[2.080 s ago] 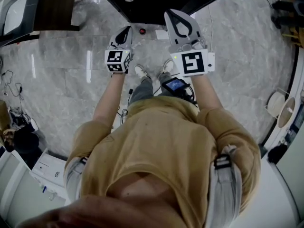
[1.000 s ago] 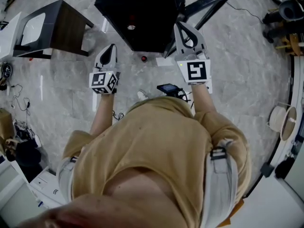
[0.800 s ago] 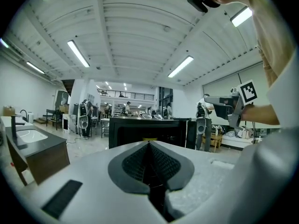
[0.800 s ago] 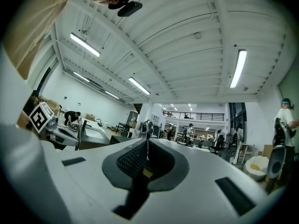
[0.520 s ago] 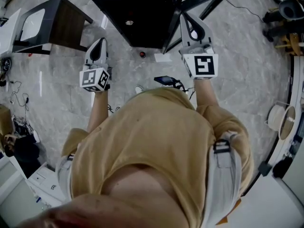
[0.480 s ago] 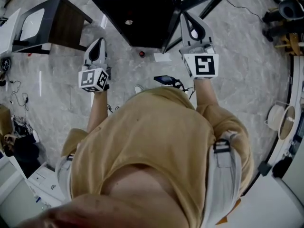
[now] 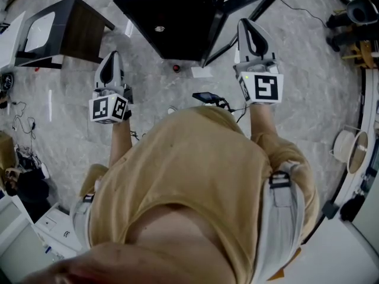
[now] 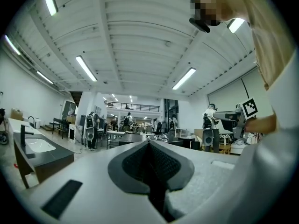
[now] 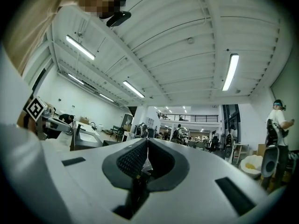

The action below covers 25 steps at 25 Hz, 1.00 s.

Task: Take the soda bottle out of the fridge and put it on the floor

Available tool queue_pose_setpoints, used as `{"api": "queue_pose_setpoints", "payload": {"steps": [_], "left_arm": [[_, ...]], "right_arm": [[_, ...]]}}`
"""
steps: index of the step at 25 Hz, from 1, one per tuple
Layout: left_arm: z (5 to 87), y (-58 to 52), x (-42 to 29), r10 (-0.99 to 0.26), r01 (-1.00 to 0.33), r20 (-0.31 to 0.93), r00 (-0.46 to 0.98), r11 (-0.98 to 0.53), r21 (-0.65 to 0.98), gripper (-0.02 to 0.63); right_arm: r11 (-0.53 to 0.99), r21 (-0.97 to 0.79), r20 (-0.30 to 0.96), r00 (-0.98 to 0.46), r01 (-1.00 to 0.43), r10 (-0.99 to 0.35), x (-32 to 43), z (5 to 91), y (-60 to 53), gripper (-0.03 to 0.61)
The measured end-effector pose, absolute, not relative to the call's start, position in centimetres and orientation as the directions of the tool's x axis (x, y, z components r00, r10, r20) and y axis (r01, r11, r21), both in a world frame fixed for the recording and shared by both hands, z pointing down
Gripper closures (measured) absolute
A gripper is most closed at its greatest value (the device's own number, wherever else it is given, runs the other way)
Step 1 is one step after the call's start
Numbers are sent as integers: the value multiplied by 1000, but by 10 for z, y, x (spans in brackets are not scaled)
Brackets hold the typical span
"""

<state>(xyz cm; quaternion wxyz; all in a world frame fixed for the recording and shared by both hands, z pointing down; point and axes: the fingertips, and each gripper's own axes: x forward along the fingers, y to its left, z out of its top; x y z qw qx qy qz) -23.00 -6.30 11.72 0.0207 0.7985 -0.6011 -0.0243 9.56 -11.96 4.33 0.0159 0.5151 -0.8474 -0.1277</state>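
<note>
- Soda bottle, as I judge it, is the small red-topped thing standing on the floor, just on the near side of the open fridge
- It lies between the left claw and the right claw, low beneath both
- Both claws are pressed together and empty

No readable text, brand or number anywhere. Only black-and-white square code patterns, on the white marker cube of the left gripper and the matching cube of the right gripper.
</note>
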Motion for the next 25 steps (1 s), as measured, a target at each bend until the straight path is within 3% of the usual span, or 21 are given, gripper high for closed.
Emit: {"api": "queue_pose_setpoints", "payload": {"steps": [25], "left_arm": [[113, -67, -268, -964, -962, -28, 265, -266, 52, 612]], "right_arm": [[367, 208, -85, -391, -907, -917, 94, 56, -122, 577]]}}
